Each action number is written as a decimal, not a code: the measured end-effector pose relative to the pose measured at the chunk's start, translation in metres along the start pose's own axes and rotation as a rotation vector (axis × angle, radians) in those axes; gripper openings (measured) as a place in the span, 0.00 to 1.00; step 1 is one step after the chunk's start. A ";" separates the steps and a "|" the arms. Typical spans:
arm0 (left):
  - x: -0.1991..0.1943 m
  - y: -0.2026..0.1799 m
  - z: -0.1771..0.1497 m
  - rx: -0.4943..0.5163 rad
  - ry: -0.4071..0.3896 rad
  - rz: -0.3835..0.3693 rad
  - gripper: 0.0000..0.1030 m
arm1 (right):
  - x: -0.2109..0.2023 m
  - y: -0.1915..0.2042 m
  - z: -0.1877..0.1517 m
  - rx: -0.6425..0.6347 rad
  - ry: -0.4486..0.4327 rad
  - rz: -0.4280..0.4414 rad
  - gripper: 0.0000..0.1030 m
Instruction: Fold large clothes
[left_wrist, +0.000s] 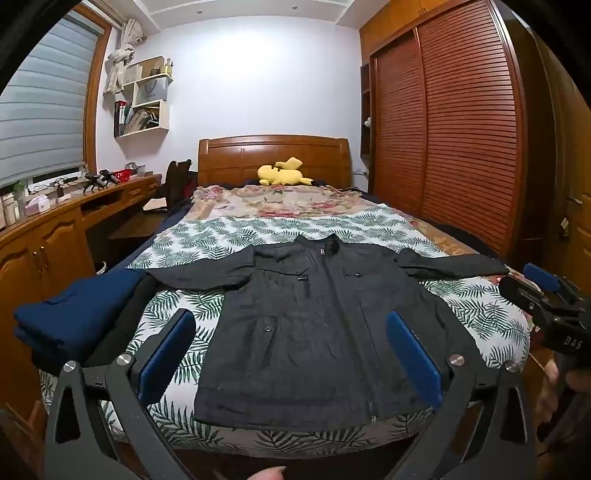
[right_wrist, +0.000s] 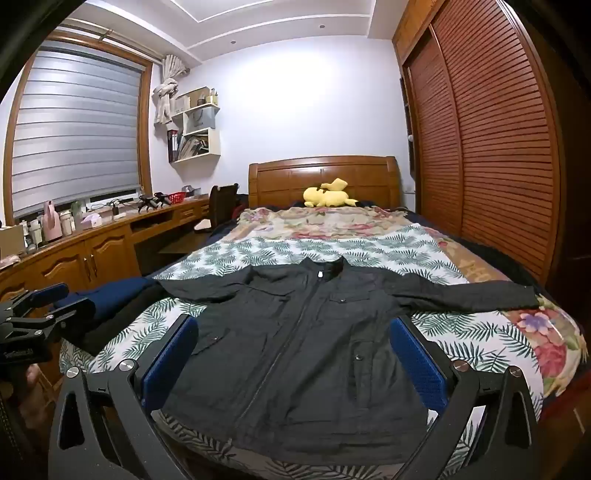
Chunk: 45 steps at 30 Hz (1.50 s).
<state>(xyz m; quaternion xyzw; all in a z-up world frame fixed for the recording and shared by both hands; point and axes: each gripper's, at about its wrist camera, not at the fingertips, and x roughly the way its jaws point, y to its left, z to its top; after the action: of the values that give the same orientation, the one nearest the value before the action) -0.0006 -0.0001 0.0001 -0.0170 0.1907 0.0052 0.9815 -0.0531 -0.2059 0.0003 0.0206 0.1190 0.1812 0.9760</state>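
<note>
A dark grey zip jacket (left_wrist: 314, 325) lies flat, front up, on the leaf-print sheet of the bed (left_wrist: 207, 236), with both sleeves spread out sideways. It also shows in the right wrist view (right_wrist: 303, 354). My left gripper (left_wrist: 291, 343) is open and empty, held above the jacket's hem near the foot of the bed. My right gripper (right_wrist: 295, 350) is open and empty, also above the hem. The right gripper shows at the right edge of the left wrist view (left_wrist: 546, 295). The left gripper shows at the left edge of the right wrist view (right_wrist: 40, 306).
Folded navy and black clothes (left_wrist: 81, 317) are stacked at the bed's left edge. A yellow plush toy (left_wrist: 282, 172) lies by the wooden headboard. A wooden desk with clutter (left_wrist: 55, 221) runs along the left. A slatted wardrobe (left_wrist: 461, 129) stands on the right.
</note>
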 end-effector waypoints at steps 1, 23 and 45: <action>0.000 0.000 0.000 0.002 -0.002 0.001 1.00 | 0.000 0.000 0.000 -0.001 0.000 0.000 1.00; 0.000 -0.002 0.002 0.012 -0.003 0.014 1.00 | 0.000 0.000 0.000 -0.003 0.011 -0.005 1.00; -0.016 -0.003 0.011 0.020 -0.028 0.012 1.00 | 0.000 0.000 0.001 -0.002 0.008 -0.001 1.00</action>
<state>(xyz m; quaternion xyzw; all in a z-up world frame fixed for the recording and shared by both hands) -0.0114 -0.0030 0.0167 -0.0058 0.1769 0.0095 0.9842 -0.0530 -0.2055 0.0013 0.0187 0.1226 0.1810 0.9756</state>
